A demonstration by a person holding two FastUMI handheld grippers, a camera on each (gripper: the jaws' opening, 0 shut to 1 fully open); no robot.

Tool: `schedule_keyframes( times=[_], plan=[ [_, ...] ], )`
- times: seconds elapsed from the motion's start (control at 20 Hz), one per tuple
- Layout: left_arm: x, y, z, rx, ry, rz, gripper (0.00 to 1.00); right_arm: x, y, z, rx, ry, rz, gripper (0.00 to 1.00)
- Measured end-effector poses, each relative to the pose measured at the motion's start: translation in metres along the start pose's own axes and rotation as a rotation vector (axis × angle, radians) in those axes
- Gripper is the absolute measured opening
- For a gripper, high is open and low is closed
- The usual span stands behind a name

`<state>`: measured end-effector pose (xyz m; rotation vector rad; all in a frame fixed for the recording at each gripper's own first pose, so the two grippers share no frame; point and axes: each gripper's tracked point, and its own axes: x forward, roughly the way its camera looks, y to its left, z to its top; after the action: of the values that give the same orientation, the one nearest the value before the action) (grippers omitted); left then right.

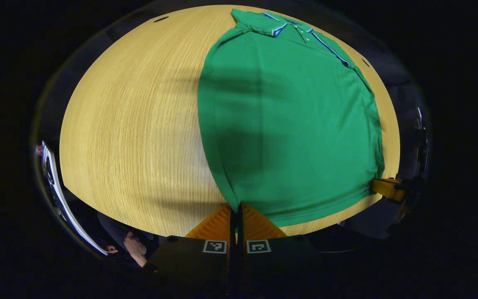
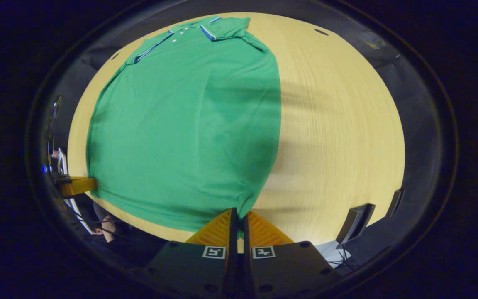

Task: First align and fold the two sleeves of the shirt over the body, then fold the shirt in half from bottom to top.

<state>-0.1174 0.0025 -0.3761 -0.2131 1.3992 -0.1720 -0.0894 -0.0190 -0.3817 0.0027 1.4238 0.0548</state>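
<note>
Left gripper view: left gripper (image 1: 235, 206) was clamped on the bottom-left hem corner of the shirt (image 1: 288, 124), lying flat on the table (image 1: 139, 124) with sleeves apparently folded in.

Right gripper view: right gripper (image 2: 239, 212) pinched the other hem corner. Bottom-to-top fold in hand; next move needs both corners lifted evenly toward the collar (image 2: 210, 30).

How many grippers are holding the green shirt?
2. The left gripper pinches the bottom hem at one corner of the green polo shirt; the right gripper pinches the hem at the other corner. Both are at the near edge of the wooden table.
</note>
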Motion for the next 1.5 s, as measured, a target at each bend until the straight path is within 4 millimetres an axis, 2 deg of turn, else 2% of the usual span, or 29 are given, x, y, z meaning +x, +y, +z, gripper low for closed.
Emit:
schedule_keyframes(
  times=[0.1, 0.3, 0.5, 0.6, 0.85, 1.2, 1.5],
  plan=[
    [-0.006, 0.002, -0.005, -0.003, -0.011, -0.011, 0.03, -0.006, -0.002, -0.002, 0.025, -0.009, 0.014, 0.09],
    [-0.026, -0.002, 0.002, 0.012, -0.064, -0.023, 0.04, -0.029, -0.003, 0.005, 0.074, -0.038, 0.049, 0.09],
    [-0.05, -0.006, 0.026, 0.074, -0.146, -0.002, 0.04, -0.056, -0.001, 0.02, 0.094, -0.084, 0.07, 0.09],
    [-0.06, -0.006, 0.045, 0.1, -0.192, 0.017, 0.04, -0.068, 0.003, 0.03, 0.108, -0.104, 0.086, 0.09],
    [-0.079, -0.004, 0.076, 0.117, -0.261, 0.03, 0.04, -0.098, 0.01, 0.072, 0.131, -0.196, 0.115, 0.09],
    [-0.109, -0.007, 0.145, 0.103, -0.375, 0.024, 0.03, -0.14, 0.015, 0.14, 0.151, -0.328, 0.156, 0.09],
    [-0.118, -0.014, 0.195, 0.106, -0.458, 0.041, 0.03, -0.161, 0.017, 0.203, 0.165, -0.457, 0.173, 0.09]
  ],
)
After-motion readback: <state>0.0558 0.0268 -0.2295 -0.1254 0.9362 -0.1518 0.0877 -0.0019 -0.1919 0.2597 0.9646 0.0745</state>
